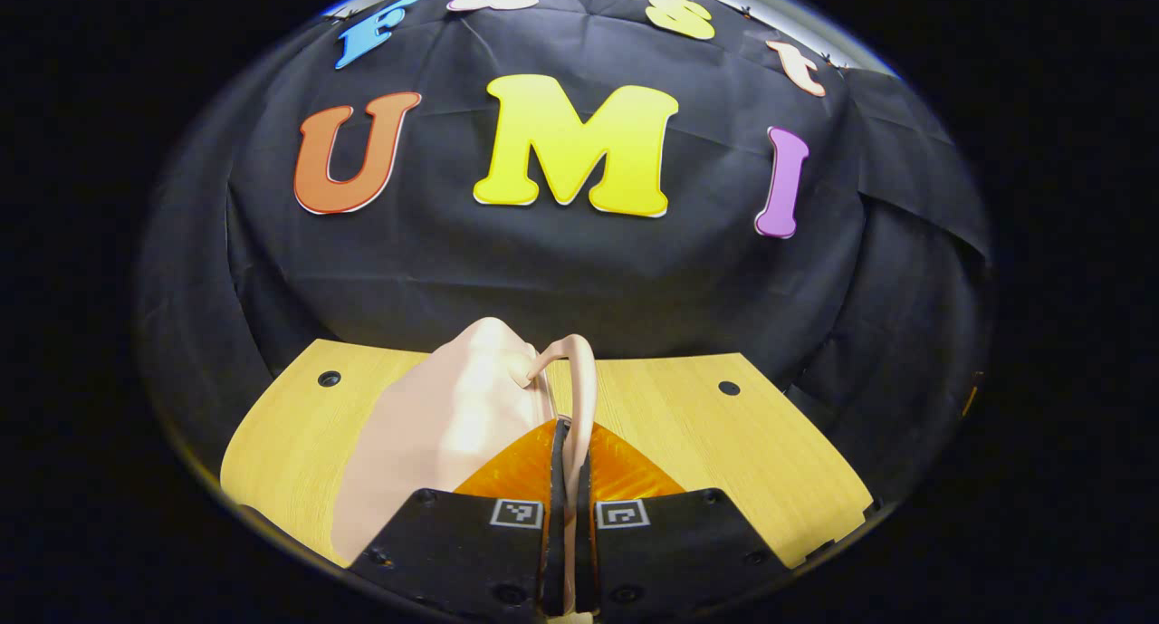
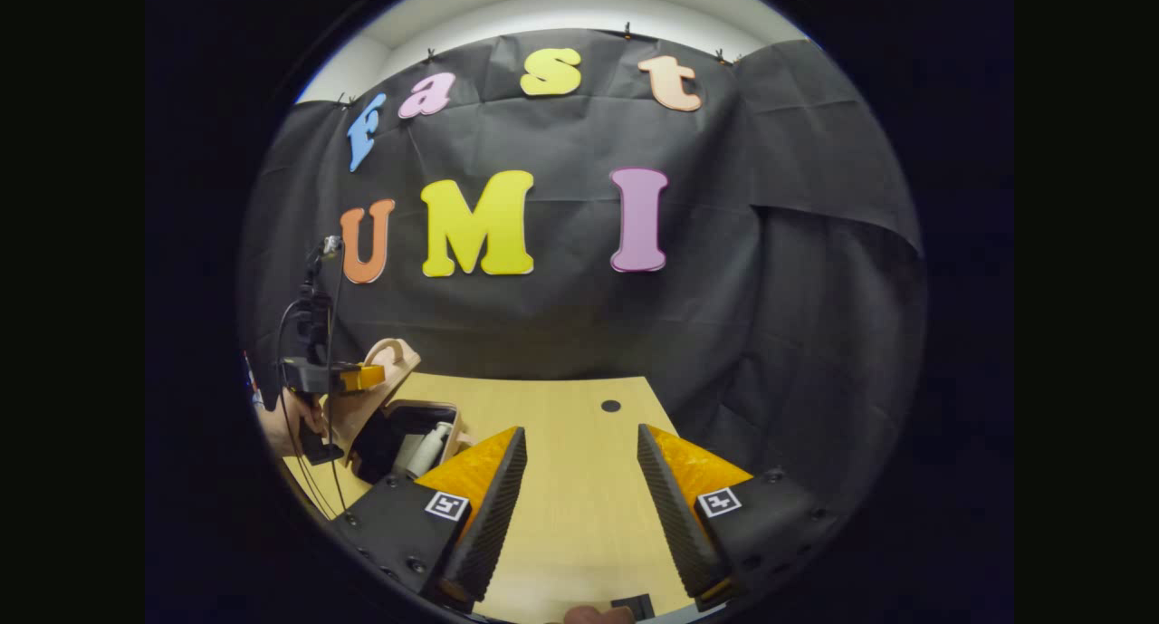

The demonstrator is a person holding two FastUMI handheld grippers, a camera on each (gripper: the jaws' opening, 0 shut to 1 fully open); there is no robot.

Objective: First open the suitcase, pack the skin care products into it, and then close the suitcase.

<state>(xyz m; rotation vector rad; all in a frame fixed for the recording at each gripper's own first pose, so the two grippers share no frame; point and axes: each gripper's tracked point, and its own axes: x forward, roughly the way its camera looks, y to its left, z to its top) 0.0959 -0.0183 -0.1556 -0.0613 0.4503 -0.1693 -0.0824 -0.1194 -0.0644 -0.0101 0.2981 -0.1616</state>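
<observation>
— So where is the suitcase [image 2: 385,398] right now?

— Over on the left side of the wooden table [image 2: 570,479], seen from the right gripper view. It's a pale pink case, and its lid is tilted up, partly raised over the dark inside.

— Anything inside it?

— A white bottle [image 2: 427,449] lies in the open compartment, leaning toward the near right edge. I can't make out more of the contents than that.

— And the left gripper [image 1: 569,479]?

— Its two fingers are pressed together on the suitcase handle [image 1: 572,379], the thin pink loop that arches up off the lid. In the left gripper view the strap runs straight down between them, and the pink shell curves away to the left of it. From the right gripper view you can see that same tool farther off, with a hand [image 2: 292,425] holding it beside the raised lid and a cable [image 2: 288,334] looping up from it.

— The right gripper [image 2: 579,488]?

— Its fingers stand wide apart over bare tabletop, well to the right of the case, touching nothing. A dark round hole [image 2: 611,406] in the table sits just beyond it.
</observation>
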